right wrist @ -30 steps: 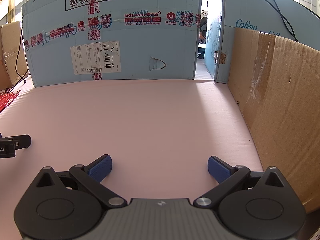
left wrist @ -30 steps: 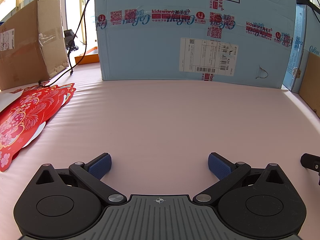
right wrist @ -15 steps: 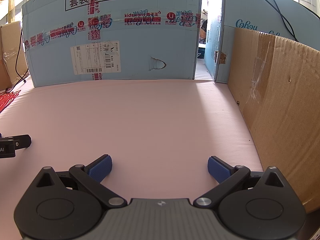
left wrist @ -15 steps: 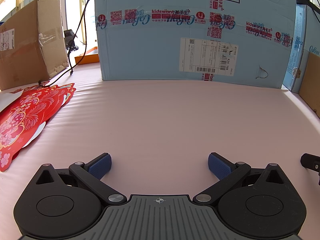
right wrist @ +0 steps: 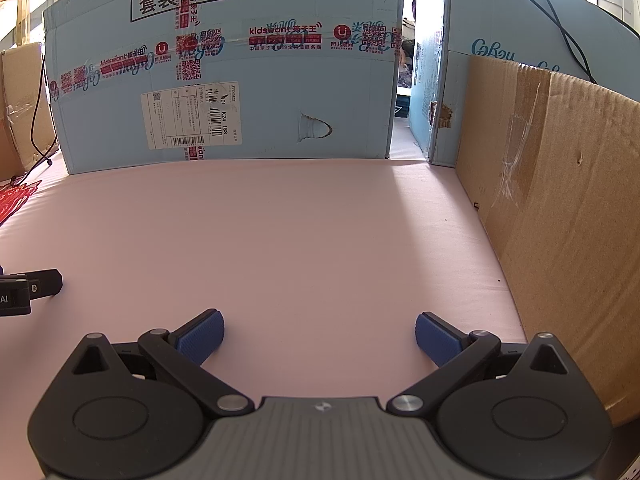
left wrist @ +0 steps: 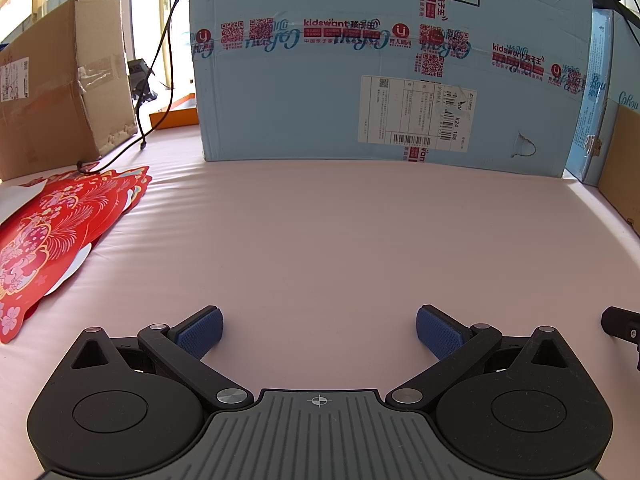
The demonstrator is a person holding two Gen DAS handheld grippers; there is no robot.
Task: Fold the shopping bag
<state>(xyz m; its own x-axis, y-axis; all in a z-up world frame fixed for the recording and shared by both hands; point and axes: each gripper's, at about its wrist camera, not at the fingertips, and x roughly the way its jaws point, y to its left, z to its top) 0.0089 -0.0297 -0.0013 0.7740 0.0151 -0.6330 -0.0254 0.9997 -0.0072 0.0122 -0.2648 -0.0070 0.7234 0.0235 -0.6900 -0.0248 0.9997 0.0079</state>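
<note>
Both tools rest low over the pink desk (left wrist: 340, 232), pointing at the blue box (left wrist: 384, 64) at 12 o'clock. My left tool (left wrist: 319, 330) has its blue pads (left wrist: 199, 332) spread wide with nothing between them; my right tool (right wrist: 319, 334) is spread the same way, also empty. I read this as a ready pose: wide jaws make it easy to slide over a thin edge once I reach for it.

The bags (left wrist: 52, 236) lie flat in a red stack at about 10 o'clock from the left tool, well apart from it, at the desk's left side. From the right tool only a red corner (right wrist: 16, 198) shows at 9 o'clock. The stack lies off to one side, I think, so the bare middle can serve as folding space.

The brown wall (right wrist: 560, 220) stands close at 3 o'clock of the right tool, so I would swing left with care. Folding has not begun; fetching a bag comes first, likely with the left tool.
</note>
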